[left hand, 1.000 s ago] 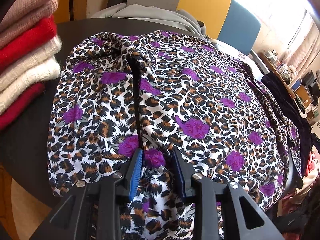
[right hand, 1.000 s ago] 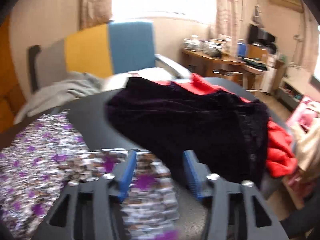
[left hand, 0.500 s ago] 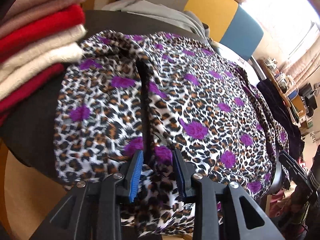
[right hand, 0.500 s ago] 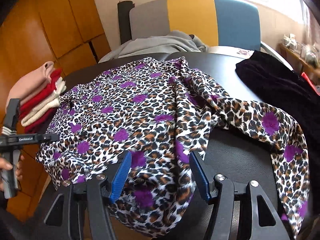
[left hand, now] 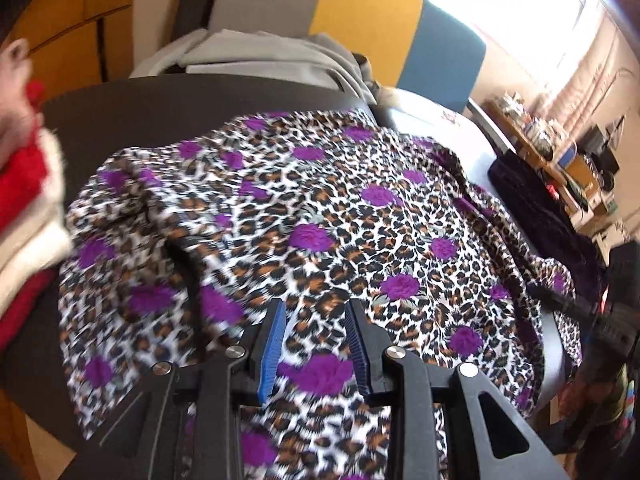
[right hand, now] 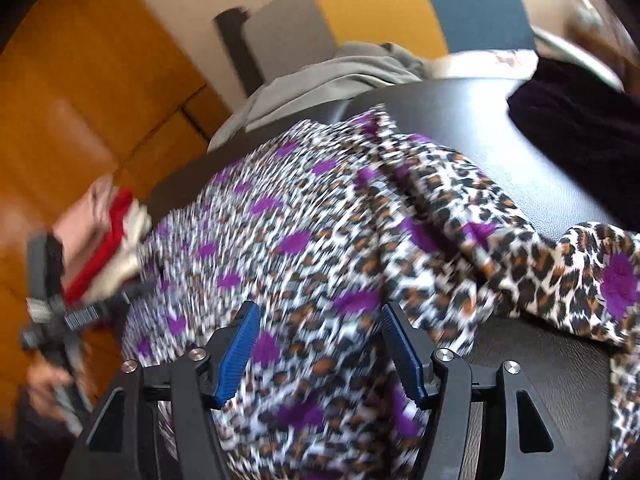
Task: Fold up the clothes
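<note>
A leopard-print garment (left hand: 340, 232) lies spread across the dark table (left hand: 160, 116). Left tongs (left hand: 316, 344) gape over its 6 o'clock edge, gripping nothing. Right tongs (right hand: 320, 352), opening, hover over its cloth. Folded knits (left hand: 28, 208) sit at 9 o'clock.

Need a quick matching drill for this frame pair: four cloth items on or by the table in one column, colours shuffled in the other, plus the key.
Items:
1. spread garment
2. folded stack
3. heap at the table's far right
4. garment on the chair

Colours:
A. grey
B. leopard print with purple flowers
C. red and cream
D. dark purple, near black

Pairs: 1-B, 2-C, 3-D, 4-A
</note>
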Motion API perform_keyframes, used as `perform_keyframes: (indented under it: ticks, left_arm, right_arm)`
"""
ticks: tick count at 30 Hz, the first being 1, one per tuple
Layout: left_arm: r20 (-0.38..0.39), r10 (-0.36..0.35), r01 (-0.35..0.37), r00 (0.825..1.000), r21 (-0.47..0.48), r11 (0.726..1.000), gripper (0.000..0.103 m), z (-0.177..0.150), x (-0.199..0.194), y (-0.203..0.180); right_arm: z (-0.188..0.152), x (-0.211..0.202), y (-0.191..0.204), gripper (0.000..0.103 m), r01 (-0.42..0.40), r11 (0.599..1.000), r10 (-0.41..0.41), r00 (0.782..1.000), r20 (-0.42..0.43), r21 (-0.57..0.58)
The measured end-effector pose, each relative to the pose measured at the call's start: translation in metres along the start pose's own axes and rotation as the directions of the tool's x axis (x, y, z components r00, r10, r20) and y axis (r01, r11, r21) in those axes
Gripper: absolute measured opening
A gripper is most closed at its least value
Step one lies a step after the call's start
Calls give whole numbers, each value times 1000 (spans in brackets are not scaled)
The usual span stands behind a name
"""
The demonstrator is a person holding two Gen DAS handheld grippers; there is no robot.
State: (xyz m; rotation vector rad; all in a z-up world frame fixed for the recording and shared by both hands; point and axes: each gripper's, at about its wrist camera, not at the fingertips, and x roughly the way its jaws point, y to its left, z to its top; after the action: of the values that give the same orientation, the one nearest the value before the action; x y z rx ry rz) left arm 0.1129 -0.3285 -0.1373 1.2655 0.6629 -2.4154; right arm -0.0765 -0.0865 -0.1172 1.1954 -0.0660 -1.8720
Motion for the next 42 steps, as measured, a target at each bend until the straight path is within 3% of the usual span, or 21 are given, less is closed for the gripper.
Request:
perform_keyframes:
  ticks: [5, 8, 9, 11, 12, 14, 17, 20, 24, 28, 31, 34, 35, 39, 42]
  left_arm:
    - [-16, 7, -6, 1000, 22, 1000, 31, 6, 27, -3]
    - [-37, 19, -19, 999, 1, 1000, 30, 4, 41, 6]
    - [-25, 15, -15, 1000, -9, 1000, 31, 3, 42, 10]
    - [-27, 23, -23, 999, 14, 1000, 31, 2, 43, 10]
    - [-28, 27, -27, 999, 14, 1000, 31, 2, 42, 10]
    - [-36, 29, -28, 999, 8, 1000, 31, 2, 40, 10]
    - [-30, 6, -7, 1000, -24, 1000, 31, 11, 35, 14]
    - [10, -2, 2, 1000, -21, 1000, 31, 30, 29, 13]
    - [49, 3, -4, 999, 17, 1000, 31, 67, 33, 9]
    - [63, 10, -14, 998, 63, 998, 31, 103, 60, 0]
    - [52, 32, -36, 998, 74, 997, 31, 124, 85, 2]
    - [2, 88, -88, 996, 73, 994, 31, 138, 121, 14]
    - [56, 82, -86, 995, 74, 993, 31, 139, 121, 16]
    - [158, 166, -188, 973, 138, 972, 38, 151, 132, 23]
    - [173, 136, -157, 976, 118, 981, 40, 165, 137, 39]
  right_arm:
    - [23, 21, -30, 68, -133, 984, 139, 989, -44, 119]
    - [43, 24, -63, 62, 51, 990, -52, 999, 4, 130]
    - [53, 16, -75, 62, 130, 979, -140, 988, 58, 158]
    - [72, 0, -101, 64, 266, 937, -304, 940, 157, 226]
    - [78, -12, -112, 65, 252, 929, -310, 929, 200, 270]
    - [86, -26, -122, 67, 190, 928, -266, 940, 214, 320]
    - [88, -40, -98, 70, 198, 956, -247, 940, 234, 216]
    - [82, -35, -63, 70, 157, 983, -173, 963, 207, 92]
    - [75, 0, -19, 70, 72, 995, -64, 991, 118, -66]
    - [82, 50, 4, 70, 28, 986, -24, 999, 31, -165]
    - [96, 94, 1, 70, 84, 982, -90, 996, -27, -168]
    - [111, 130, -14, 71, 183, 966, -197, 978, -66, -182]
    - [115, 135, -14, 72, 197, 960, -209, 977, -39, -199]
    - [131, 156, -12, 100, 233, 941, -231, 972, 39, -245]
    - [146, 174, -11, 103, 237, 934, -232, 971, 48, -266]
